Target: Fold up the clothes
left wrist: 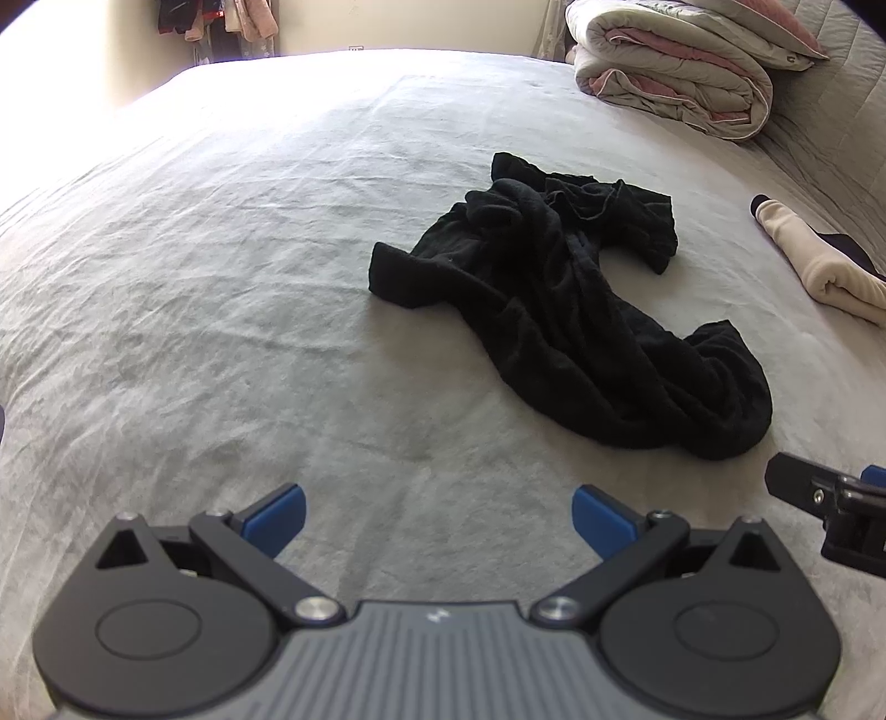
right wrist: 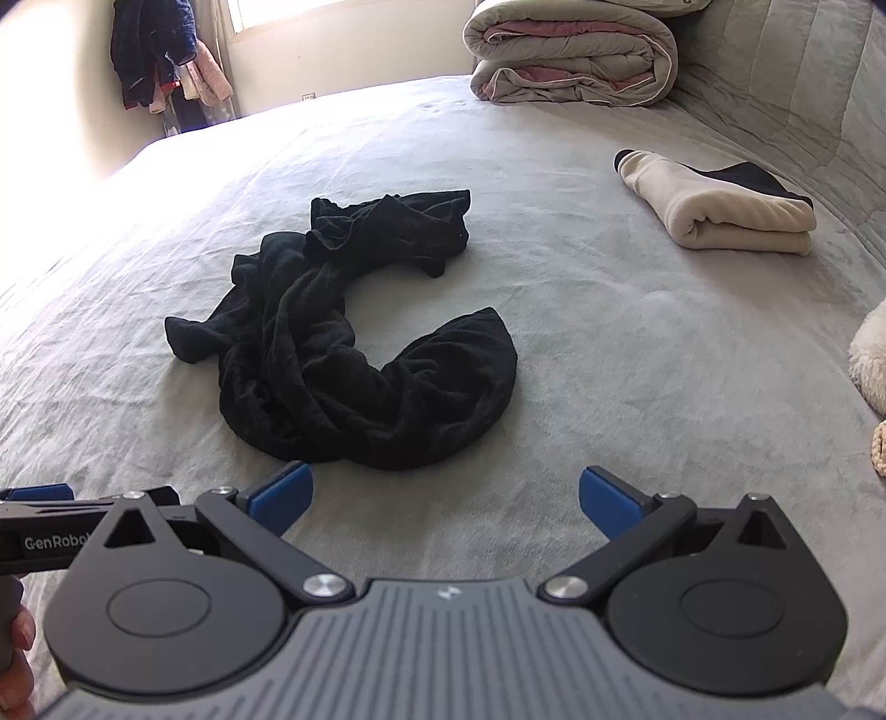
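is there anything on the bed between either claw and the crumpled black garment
Nothing visible. Only bare grey bedsheet lies between the open right claw, the open left claw and the black garment. The folded cream garment sits off to the right.

A wide bed (left wrist: pixel 221 277) fills most of both views, covered by a pale grey, lightly wrinkled sheet. At the upper right, a rolled grey and pink duvet (right wrist: pixel 570 61) lies on it, next to a quilted grey headboard (right wrist: pixel 803 94) that runs down the right edge. Behind the bed stands a cream wall (left wrist: pixel 415 22) with a small socket (right wrist: pixel 308 97) low on it. In the right wrist view a window (right wrist: pixel 288 11) at the top lets in strong daylight that washes out the bed's far left side. Clothes hang on a rack (right wrist: pixel 160 61) in the upper left corner, dark and pink.
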